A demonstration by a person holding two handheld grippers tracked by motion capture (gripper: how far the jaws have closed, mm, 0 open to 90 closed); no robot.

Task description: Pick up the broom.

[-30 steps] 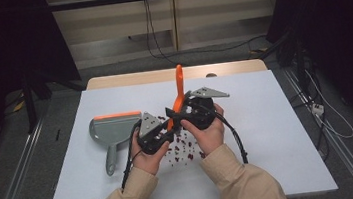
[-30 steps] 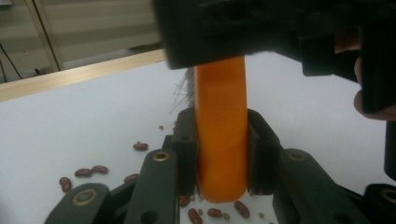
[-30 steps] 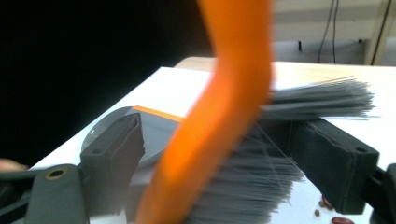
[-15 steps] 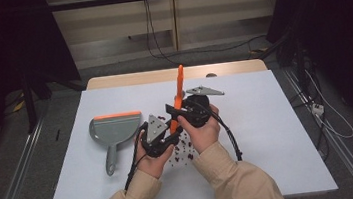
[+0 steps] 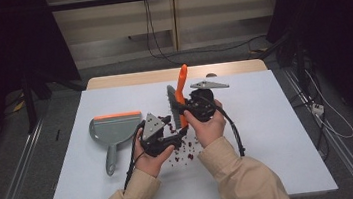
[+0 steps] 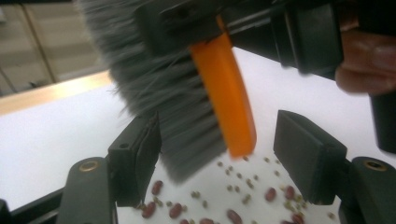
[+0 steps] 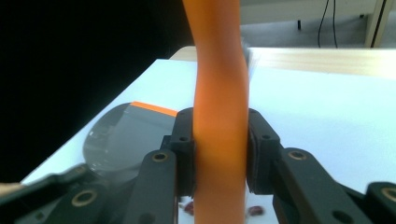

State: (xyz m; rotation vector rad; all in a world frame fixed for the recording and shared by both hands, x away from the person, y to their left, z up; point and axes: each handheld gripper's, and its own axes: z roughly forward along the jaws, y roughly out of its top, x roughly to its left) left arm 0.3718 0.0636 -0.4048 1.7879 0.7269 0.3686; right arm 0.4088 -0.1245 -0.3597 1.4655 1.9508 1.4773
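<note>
Handover of the brush point(image 5: 178, 99) has taken place since the earlier frames: a second ago the left gripper point(image 5: 167, 130) had it, and now the right gripper point(image 5: 185, 109) does. Right jaws have just been closing and now clamp the orange handle from both sides, as the right gripper view shows point(image 7: 219, 154). Left jaws have just been opening; in the left gripper view the pads point(image 6: 140, 154) stand apart with the brush tip point(image 6: 205, 116) hanging between them, and they press on nothing.

Position: brush upright above mid-table, handle pointing up, grey bristles facing the left gripper, tip just over the spill. Dustpan point(image 5: 113, 132) lies flat on the white table point(image 5: 279, 133), left of both hands, orange lip at its far edge, handle toward the person.

Progress, judged: regrasp done. Sweeping not begun; beans point(image 5: 183, 151) lie loose on the table between and below the two hands, none visible in the pan. Left to do: take up the dustpan with the free left gripper, sweep beans in.

Counts:
- brush: one
- dustpan: one
- grippers: two
- beans: many, red large ones and small greenish ones point(image 6: 233, 182); too scattered and part hidden to count.
</note>
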